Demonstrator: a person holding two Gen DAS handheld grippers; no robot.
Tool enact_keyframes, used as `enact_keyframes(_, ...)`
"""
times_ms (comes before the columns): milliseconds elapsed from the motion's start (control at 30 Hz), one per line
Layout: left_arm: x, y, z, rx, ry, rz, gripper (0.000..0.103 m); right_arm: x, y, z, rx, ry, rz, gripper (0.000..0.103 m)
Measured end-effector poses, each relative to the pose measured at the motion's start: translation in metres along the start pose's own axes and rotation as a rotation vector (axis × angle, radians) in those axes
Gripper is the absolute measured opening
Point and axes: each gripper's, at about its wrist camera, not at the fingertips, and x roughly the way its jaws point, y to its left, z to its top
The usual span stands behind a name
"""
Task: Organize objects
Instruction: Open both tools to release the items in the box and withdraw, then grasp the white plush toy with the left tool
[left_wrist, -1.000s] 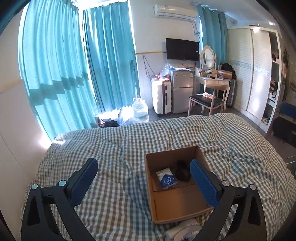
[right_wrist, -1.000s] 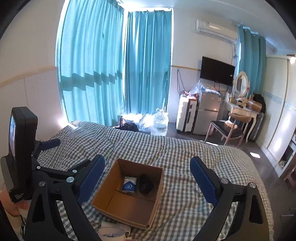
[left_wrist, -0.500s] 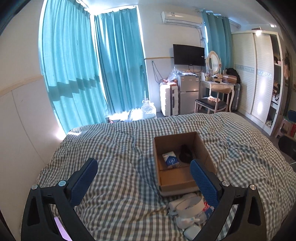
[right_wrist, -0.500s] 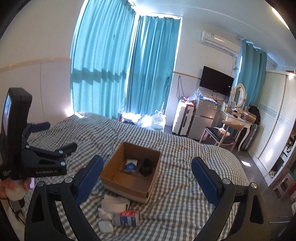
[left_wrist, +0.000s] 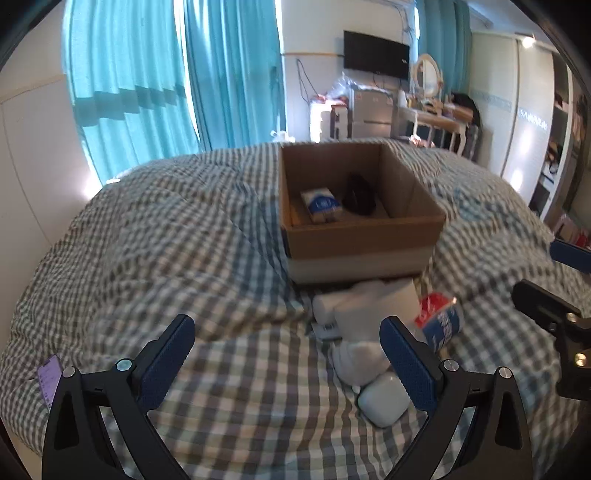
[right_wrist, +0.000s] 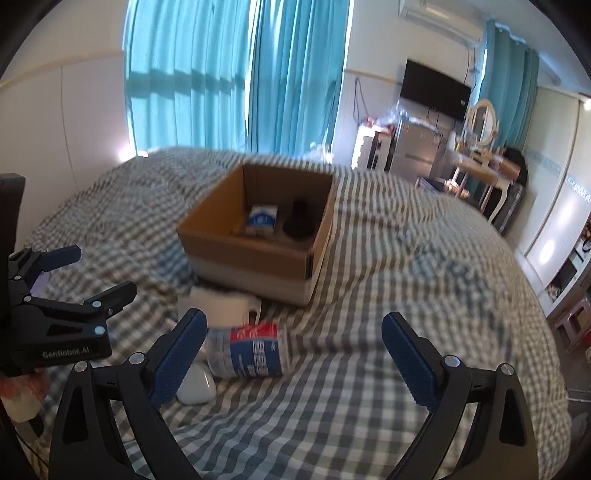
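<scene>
Nearest to me, the left tongs (left_wrist: 288, 354) and the right tongs (right_wrist: 295, 350) both hang over the grey-and-white checked bed cover (right_wrist: 369, 387), each spread wide and holding nothing. Just under them lies the loose heap: a small white rounded plastic case (left_wrist: 382, 404), a clear plastic bottle with a red and blue label (right_wrist: 255, 350) on its side, and a white ceramic mug (right_wrist: 221, 306) touching the box wall.

The risk I see is the soft cover. The bottle is round and can roll away when one finger pushes it. The case is smooth and can slip out of the pads. The things also touch each other, so a grasp may catch two.

Behind the heap stands the open brown cardboard box (right_wrist: 258, 251), with a small white and blue packet (right_wrist: 262, 221) and a black rounded object (right_wrist: 299, 225) inside.

Compared with half a second ago, both tongs are lower and closer to the heap, and the pictures are blurred.
</scene>
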Motion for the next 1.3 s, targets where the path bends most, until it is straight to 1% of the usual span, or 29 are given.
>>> enact_keyframes(33, 0.004, -0.003, -0.003, 0.013, 0.005, -0.008, 0.103, 0.011, 0.001, -0.006, 0.0, 0.024, 0.005, 0.096)
enact_keyframes(167, 0.015, -0.015, -0.012, 0.055, 0.038, -0.043, 0.103, 0.034, -0.005, -0.015, 0.017, 0.078, 0.006, 0.096)
enact_keyframes(300, 0.023, -0.025, -0.017, 0.082, 0.062, -0.077, 0.103, 0.044, -0.019, -0.02, 0.084, 0.099, 0.025, 0.096)
enact_keyframes(433, 0.04, -0.04, -0.026, 0.135, 0.121, -0.058, 0.103, 0.047, -0.023, -0.026, 0.118, 0.109, 0.029, 0.096)
enact_keyframes(567, 0.059, -0.047, -0.031, 0.174, 0.177, -0.059, 0.103, 0.047, -0.02, -0.028, 0.109, 0.116, 0.028, 0.096)
enact_keyframes(633, 0.068, -0.048, -0.03, 0.173, 0.201, -0.058, 0.103, 0.048, -0.018, -0.028, 0.106, 0.116, 0.029, 0.096)
enact_keyframes(800, 0.086, -0.046, -0.02, 0.12, 0.208, -0.057, 0.102, 0.054, -0.019, -0.03, 0.114, 0.136, 0.036, 0.096)
enact_keyframes(833, 0.09, -0.046, -0.019, 0.114, 0.211, -0.056, 0.101, 0.054, -0.02, -0.03, 0.116, 0.139, 0.037, 0.096)
enact_keyframes(900, 0.096, -0.047, -0.017, 0.108, 0.214, -0.075, 0.092, 0.057, -0.021, -0.032, 0.121, 0.148, 0.042, 0.096)
enact_keyframes(933, 0.098, -0.048, -0.016, 0.106, 0.217, -0.086, 0.084, 0.058, -0.022, -0.032, 0.124, 0.151, 0.044, 0.096)
enact_keyframes(967, 0.1, -0.049, -0.018, 0.106, 0.22, -0.095, 0.072, 0.059, -0.022, -0.032, 0.129, 0.156, 0.046, 0.096)
enact_keyframes(1033, 0.101, -0.05, -0.017, 0.101, 0.218, -0.127, 0.054, 0.062, -0.023, -0.033, 0.134, 0.167, 0.048, 0.096)
enact_keyframes(1067, 0.1, -0.049, -0.016, 0.101, 0.214, -0.138, 0.052, 0.064, -0.022, -0.033, 0.134, 0.172, 0.047, 0.096)
enact_keyframes(1167, 0.092, -0.046, -0.016, 0.084, 0.204, -0.149, 0.052, 0.065, -0.02, -0.033, 0.125, 0.178, 0.044, 0.096)
enact_keyframes(1300, 0.07, -0.036, -0.012, 0.042, 0.187, -0.141, 0.051, 0.065, -0.017, -0.033, 0.106, 0.177, 0.047, 0.096)
